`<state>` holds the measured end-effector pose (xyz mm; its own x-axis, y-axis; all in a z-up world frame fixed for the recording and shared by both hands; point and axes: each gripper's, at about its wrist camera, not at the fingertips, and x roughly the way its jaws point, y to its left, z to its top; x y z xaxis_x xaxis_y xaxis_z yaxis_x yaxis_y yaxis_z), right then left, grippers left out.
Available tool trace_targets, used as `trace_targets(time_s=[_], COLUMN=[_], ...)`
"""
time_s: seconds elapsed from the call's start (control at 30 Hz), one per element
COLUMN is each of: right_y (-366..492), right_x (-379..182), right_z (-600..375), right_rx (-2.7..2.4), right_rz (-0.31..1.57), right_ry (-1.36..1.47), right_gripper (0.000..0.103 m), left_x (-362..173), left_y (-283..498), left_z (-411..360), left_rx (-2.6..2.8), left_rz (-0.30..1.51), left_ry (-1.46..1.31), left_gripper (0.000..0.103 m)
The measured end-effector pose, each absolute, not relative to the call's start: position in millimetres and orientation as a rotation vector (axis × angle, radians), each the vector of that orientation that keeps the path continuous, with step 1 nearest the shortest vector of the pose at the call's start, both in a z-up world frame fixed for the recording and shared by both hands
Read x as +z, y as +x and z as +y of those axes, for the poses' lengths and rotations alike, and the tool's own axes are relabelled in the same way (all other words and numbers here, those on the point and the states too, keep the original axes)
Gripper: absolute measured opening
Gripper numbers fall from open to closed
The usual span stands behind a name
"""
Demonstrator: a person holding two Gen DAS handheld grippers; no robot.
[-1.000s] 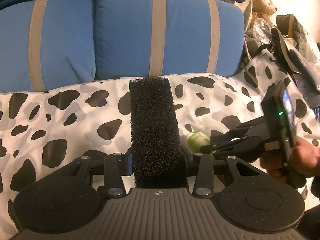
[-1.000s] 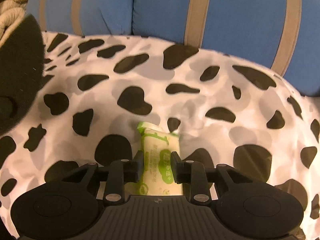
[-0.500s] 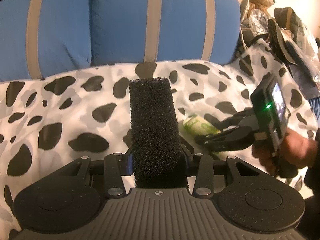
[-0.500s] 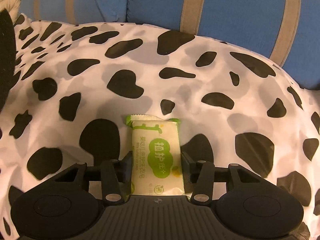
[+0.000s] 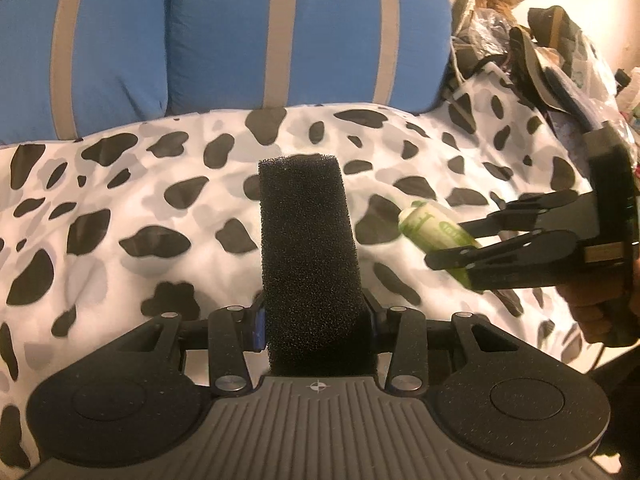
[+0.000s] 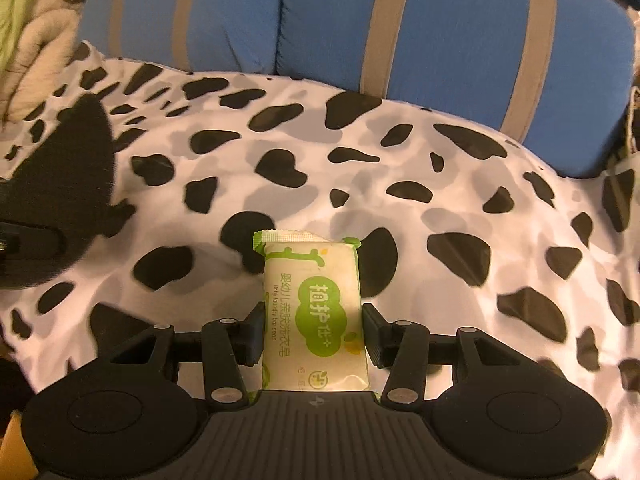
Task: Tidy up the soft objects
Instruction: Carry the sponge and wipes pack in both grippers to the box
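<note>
Soap (image 6: 316, 316) lifted off blanket (image 6: 440, 200) since earlier; my right gripper (image 6: 314, 334) pinches it. Left gripper (image 5: 316, 320) pinches sponge (image 5: 306, 248). Both ready for placing.

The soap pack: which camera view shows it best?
The right wrist view: the soap pack faces the lens, label readable, clamped in the right gripper. The left wrist view shows it only side-on, partly hidden by the fingers.
</note>
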<state>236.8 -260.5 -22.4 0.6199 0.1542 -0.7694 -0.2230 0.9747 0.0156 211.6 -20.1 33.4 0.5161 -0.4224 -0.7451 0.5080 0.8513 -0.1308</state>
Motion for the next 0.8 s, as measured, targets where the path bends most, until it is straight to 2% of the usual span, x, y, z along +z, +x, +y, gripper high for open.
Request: trace_targets(time_s=[0.3,0.8], right_y=[170.1,94.3], right_x=[-1.2,2.5], right_z=[-253.1,-234.1], right_rx=[0.232,0.223], right_rz=[0.840,0.850], right_ry=[-0.022,0.016], right_gripper=[0.051,0.051], left_x=[30.7,23.1], left_y=[167.3,98.9], left_z=[-18.8,-7.4], left_rx=[-0.579,-0.594], left_rz=[0.877,0.919], left_ry=[0.102,0.055], left_gripper=[0.042,0.042])
